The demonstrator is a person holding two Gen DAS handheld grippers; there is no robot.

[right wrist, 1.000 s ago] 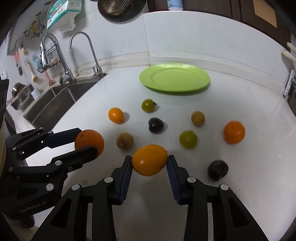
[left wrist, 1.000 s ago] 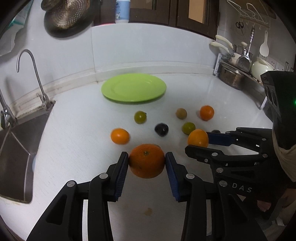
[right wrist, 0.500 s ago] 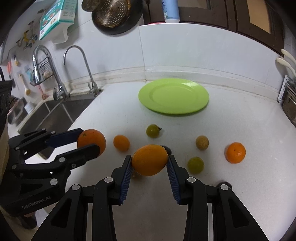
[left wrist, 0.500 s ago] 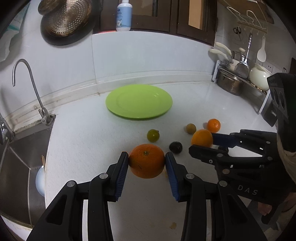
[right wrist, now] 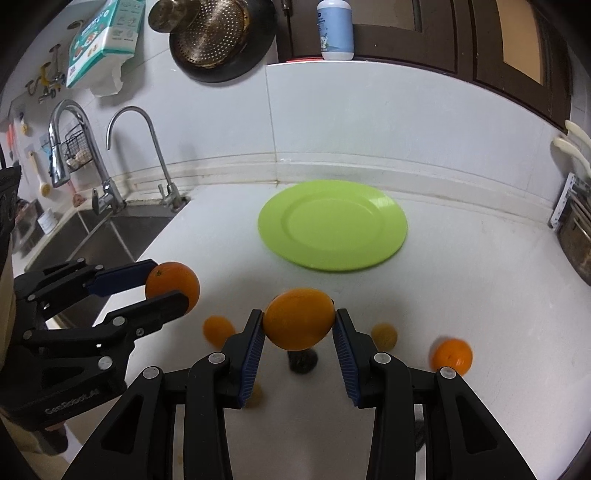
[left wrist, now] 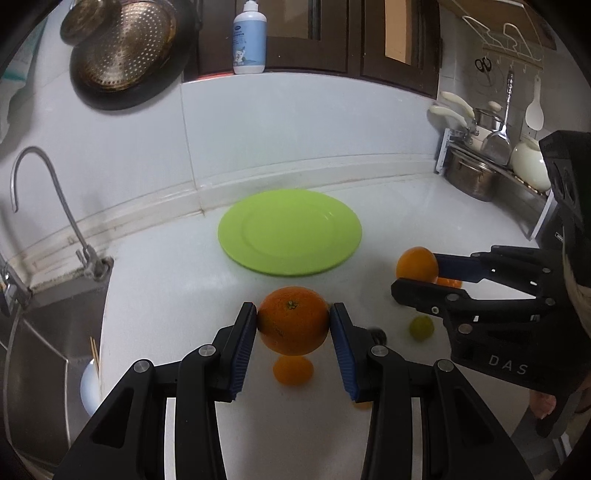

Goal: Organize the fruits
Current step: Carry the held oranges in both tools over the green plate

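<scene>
My left gripper (left wrist: 293, 325) is shut on a large orange (left wrist: 293, 320), held above the white counter short of the green plate (left wrist: 290, 237). My right gripper (right wrist: 298, 324) is shut on a yellow-orange citrus (right wrist: 299, 319), also held in the air short of the plate (right wrist: 332, 235). Each gripper shows in the other's view, the left (right wrist: 173, 282) and the right (left wrist: 417, 271). Small fruits lie on the counter below: a small orange (right wrist: 218, 329), a dark plum (right wrist: 303, 360), a tan fruit (right wrist: 384, 334), an orange (right wrist: 451, 355) and a green fruit (left wrist: 421, 326).
A steel sink (right wrist: 85, 236) with faucets (right wrist: 147, 147) lies to the left. A dish rack with pots (left wrist: 491, 170) stands at the right. A colander (right wrist: 218, 35) hangs on the wall; a bottle (left wrist: 249, 37) stands on the ledge.
Both grippers have lifted with their fruit and moved forward toward the green plate, which now looks larger. The loose fruits have dropped lower in both views.
</scene>
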